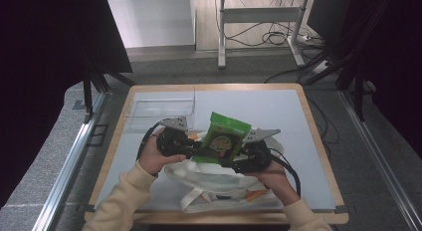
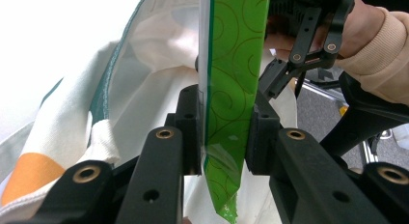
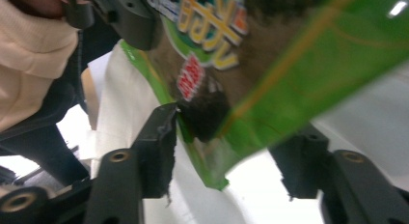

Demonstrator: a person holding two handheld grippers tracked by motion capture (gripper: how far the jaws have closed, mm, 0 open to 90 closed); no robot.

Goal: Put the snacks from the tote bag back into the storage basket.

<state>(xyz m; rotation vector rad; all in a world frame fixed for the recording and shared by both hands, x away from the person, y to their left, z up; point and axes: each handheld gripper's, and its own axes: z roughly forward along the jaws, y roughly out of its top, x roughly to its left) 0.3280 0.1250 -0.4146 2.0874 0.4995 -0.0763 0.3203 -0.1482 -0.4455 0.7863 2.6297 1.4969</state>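
Hands first, from the high view: we hold our left gripper [image 1: 195, 145] and right gripper [image 1: 238, 159] facing each other over the middle of the table [image 1: 278, 111], with a green snack packet [image 1: 223, 138] standing upright between them. Under the packet and our wrists lies a white cloth bag [image 1: 209, 183], its mouth slack and a strap trailing toward the near edge. A clear plastic tray [image 1: 159, 109] sits farther back on the left, apart from the packet.

From the left gripper view, our two black jaws stand close on either side of the packet [image 2: 230, 89], which we see edge-on, and their pads press its green foil. The packet's lower corner hangs below the pads. Behind it the cloth bag [image 2: 140, 89] spreads out pale, with an orange patch at lower left. The right gripper [image 2: 308, 45] and its hand appear beyond the packet, at upper right.

From the right gripper view, the packet [image 3: 289, 79] slants across between our jaws, printed face toward us. The jaws stand partly apart: one pad meets the packet's edge, while the other stands clear of it, pale table showing in the gap.
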